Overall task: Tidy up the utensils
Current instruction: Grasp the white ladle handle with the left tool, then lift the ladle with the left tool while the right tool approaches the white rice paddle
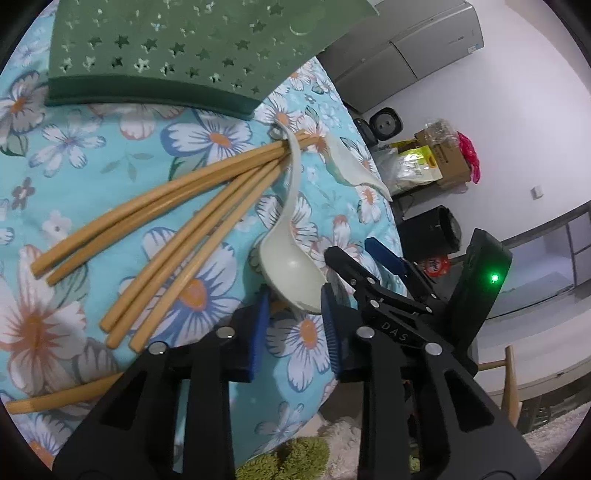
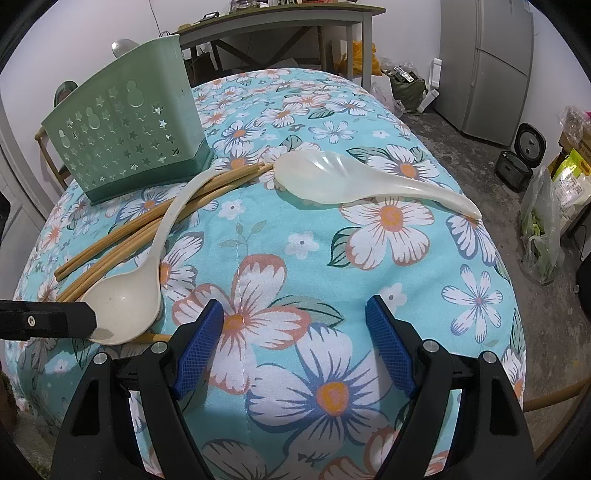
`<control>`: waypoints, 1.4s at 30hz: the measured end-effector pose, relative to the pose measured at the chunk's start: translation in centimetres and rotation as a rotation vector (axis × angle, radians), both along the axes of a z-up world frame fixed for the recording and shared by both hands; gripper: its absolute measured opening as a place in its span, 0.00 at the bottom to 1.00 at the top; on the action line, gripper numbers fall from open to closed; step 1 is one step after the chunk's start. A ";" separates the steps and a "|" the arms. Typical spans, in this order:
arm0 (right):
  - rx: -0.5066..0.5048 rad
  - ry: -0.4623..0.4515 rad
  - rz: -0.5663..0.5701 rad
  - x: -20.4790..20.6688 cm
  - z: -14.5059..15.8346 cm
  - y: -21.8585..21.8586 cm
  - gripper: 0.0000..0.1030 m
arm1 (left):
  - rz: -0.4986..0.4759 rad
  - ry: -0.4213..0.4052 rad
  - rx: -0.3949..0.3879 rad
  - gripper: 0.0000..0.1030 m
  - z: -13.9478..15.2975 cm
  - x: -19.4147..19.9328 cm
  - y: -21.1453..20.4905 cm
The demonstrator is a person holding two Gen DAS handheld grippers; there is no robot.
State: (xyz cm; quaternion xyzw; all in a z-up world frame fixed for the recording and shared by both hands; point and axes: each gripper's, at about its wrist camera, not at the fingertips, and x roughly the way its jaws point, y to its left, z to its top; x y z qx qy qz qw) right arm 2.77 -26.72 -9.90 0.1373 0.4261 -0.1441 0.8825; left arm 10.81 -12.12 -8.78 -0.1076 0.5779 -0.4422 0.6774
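Note:
A cream ladle (image 1: 291,269) lies on the floral cloth, its handle crossing several bamboo chopsticks (image 1: 166,221). My left gripper (image 1: 295,291) is shut on the near end of the ladle's bowl, with a blue pad against each side. From the right wrist, one black finger (image 2: 55,319) overlaps the bowl (image 2: 125,306). A pearly rice spoon (image 2: 332,177) lies alone, to the right of the chopstick tips (image 2: 122,229). The green star-cut caddy (image 2: 129,140) stands upright behind them. My right gripper (image 2: 294,301) hovers open over bare cloth, holding nothing.
One stray chopstick (image 1: 55,398) lies near the table's front edge. The cloth (image 2: 388,258) drops off on the right to a floor with bags (image 2: 546,221), a rice cooker (image 2: 521,162) and a fridge (image 2: 487,62). A desk (image 2: 280,22) stands behind.

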 end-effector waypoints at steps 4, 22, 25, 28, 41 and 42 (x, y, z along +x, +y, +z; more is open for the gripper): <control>-0.001 0.000 0.000 0.0 0.0 0.1 0.76 | 0.013 -0.027 0.016 0.16 0.6 0.1 0.6; -0.008 0.004 0.002 0.1 0.1 0.1 0.75 | 0.066 -0.357 0.156 0.04 5.5 2.6 5.3; -0.009 0.004 0.000 0.1 0.1 0.0 0.75 | 0.111 -0.356 0.179 0.05 4.7 4.0 6.3; -0.010 0.005 0.001 0.1 0.1 0.1 0.75 | 0.157 -0.312 0.148 0.13 4.3 5.0 7.6; -0.012 0.004 0.001 0.2 0.0 0.1 0.75 | 0.152 -0.298 0.124 0.34 3.7 3.4 8.5; -0.013 0.004 0.001 0.1 0.0 0.2 0.75 | 0.153 -0.300 0.133 0.34 3.6 3.4 8.3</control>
